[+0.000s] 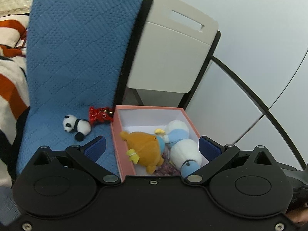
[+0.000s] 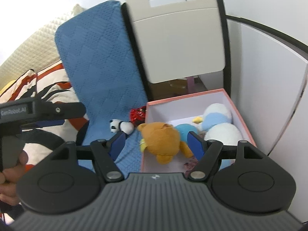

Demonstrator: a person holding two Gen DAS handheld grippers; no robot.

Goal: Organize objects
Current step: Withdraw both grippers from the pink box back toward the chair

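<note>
A pink box (image 1: pixel 116 132) (image 2: pixel 242 119) stands on a blue quilted cover (image 1: pixel 77 57) (image 2: pixel 100 67). In it lie an orange bear plush (image 1: pixel 146 146) (image 2: pixel 163 140) and a white and light-blue plush (image 1: pixel 182 142) (image 2: pixel 219 119). A small panda plush (image 1: pixel 77 126) (image 2: pixel 121 126) and a red sequin trinket (image 1: pixel 98 114) (image 2: pixel 137 113) lie on the cover left of the box. My left gripper (image 1: pixel 152 144) is open and empty above the box's near end. My right gripper (image 2: pixel 156 141) is open around the bear; I cannot tell if the pads touch it.
A beige chair back (image 1: pixel 169 48) (image 2: pixel 177 38) with a black frame stands behind the box. White panels (image 1: pixel 250 38) lie to the right. An orange, white and black blanket (image 1: pixel 9 77) (image 2: pixel 48 88) lies left. The left gripper's body (image 2: pixel 38 111) shows at the right wrist view's left edge.
</note>
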